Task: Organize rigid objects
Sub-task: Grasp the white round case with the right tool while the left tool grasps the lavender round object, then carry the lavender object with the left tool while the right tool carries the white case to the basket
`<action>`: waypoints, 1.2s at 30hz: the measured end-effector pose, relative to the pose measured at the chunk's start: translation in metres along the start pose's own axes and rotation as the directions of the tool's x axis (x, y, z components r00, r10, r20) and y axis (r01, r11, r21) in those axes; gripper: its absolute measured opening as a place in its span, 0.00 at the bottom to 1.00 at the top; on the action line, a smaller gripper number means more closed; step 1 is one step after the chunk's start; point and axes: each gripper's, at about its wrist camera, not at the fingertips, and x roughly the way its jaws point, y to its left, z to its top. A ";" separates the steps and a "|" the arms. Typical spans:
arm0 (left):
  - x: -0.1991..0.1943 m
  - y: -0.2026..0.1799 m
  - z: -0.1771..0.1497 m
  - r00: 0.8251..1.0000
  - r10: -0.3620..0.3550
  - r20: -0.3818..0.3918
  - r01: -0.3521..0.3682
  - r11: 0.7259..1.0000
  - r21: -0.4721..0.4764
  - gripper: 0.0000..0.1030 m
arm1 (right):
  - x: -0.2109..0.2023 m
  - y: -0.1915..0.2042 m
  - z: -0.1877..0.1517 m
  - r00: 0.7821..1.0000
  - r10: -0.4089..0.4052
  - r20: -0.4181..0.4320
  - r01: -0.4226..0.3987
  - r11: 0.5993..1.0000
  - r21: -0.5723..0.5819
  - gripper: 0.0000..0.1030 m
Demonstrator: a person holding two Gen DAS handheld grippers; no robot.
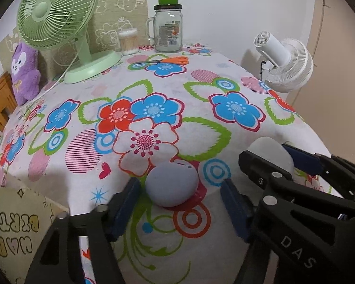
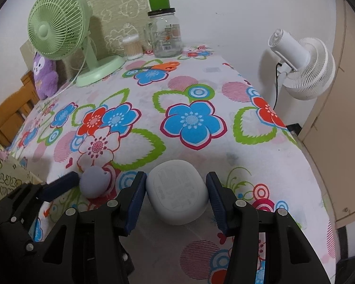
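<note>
Blue-padded right gripper (image 2: 176,197) jaws clamp the white case (image 2: 177,193); left gripper (image 1: 179,201) jaws loosely straddle the lilac case (image 1: 171,184).

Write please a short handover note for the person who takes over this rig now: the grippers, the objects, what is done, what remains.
Right gripper: shut on the white case, which rests on the floral tablecloth.
Left gripper: open around the grey-blue case, pads not touching it.
Both cases lie side by side at the near edge.
Done: white case gripped.
Left: grip the grey-blue case, then place both; nothing looks sorted yet.
</note>
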 end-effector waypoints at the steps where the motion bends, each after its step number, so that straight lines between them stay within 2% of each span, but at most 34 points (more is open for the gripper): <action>1: 0.000 0.000 0.001 1.000 0.001 0.003 -0.001 1.000 0.002 0.52 | 0.001 -0.001 0.000 1.000 0.001 -0.002 -0.001 1.000 0.011 0.53; 2: -0.001 -0.001 0.001 1.000 -0.004 0.004 0.004 1.000 0.002 0.47 | 0.001 -0.003 0.001 1.000 0.002 -0.004 -0.002 1.000 0.021 0.53; 4: -0.001 -0.002 0.002 1.000 -0.004 0.001 0.004 1.000 0.005 0.45 | 0.001 -0.005 0.001 1.000 0.007 -0.007 -0.007 1.000 0.029 0.53; 17: -0.021 0.001 -0.005 1.000 0.002 0.009 -0.001 1.000 -0.004 0.44 | -0.014 0.003 -0.005 1.000 0.026 0.003 -0.026 0.999 0.024 0.53; 36: -0.079 -0.001 -0.023 0.998 0.000 0.065 0.000 1.000 -0.010 0.44 | -0.078 0.020 -0.019 0.997 -0.005 0.073 0.004 1.000 0.008 0.54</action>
